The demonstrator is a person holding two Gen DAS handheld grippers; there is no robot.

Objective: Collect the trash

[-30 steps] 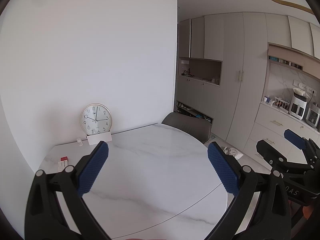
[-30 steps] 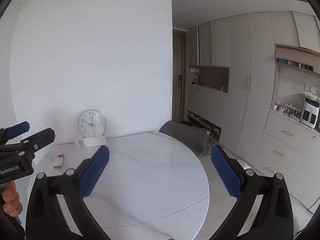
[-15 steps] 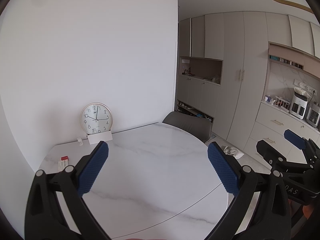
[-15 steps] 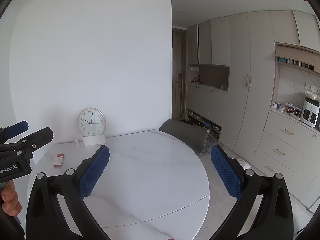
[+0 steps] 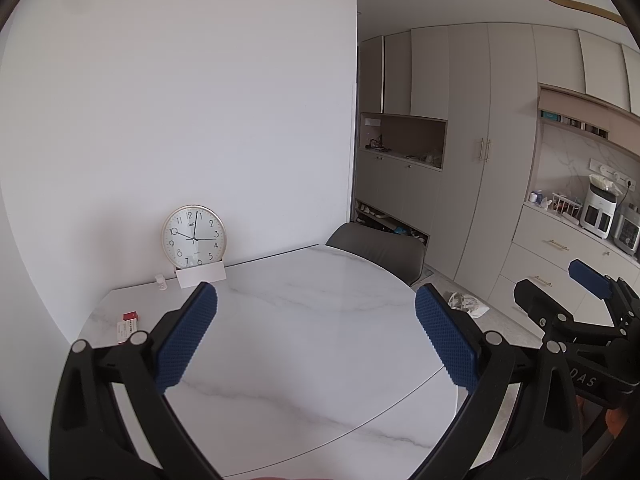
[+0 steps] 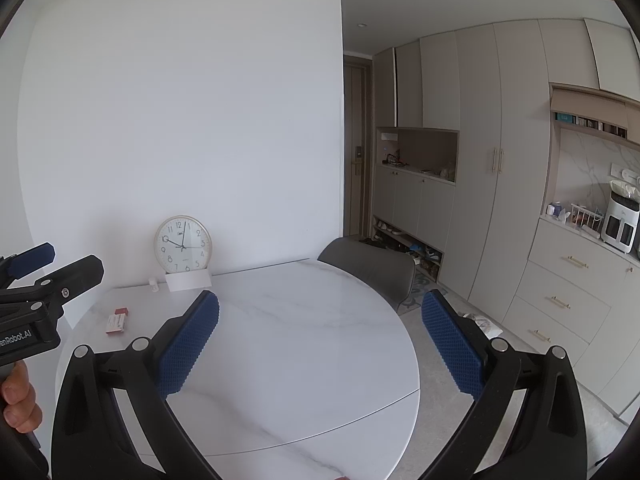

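Note:
A crumpled clear plastic wrapper lies on the floor beyond the round marble table, near the cabinets; it also shows in the right wrist view. My left gripper is open and empty above the table. My right gripper is open and empty above the table, to the right of the left one. A small red and white box lies at the table's far left; it also shows in the right wrist view.
A round clock leans on the white wall behind a white card and a small white bottle. A grey chair stands at the table's far side. Cabinets and drawers line the right.
Both grippers have drifted very slightly; the view has barely shifted. Both stay open and empty.

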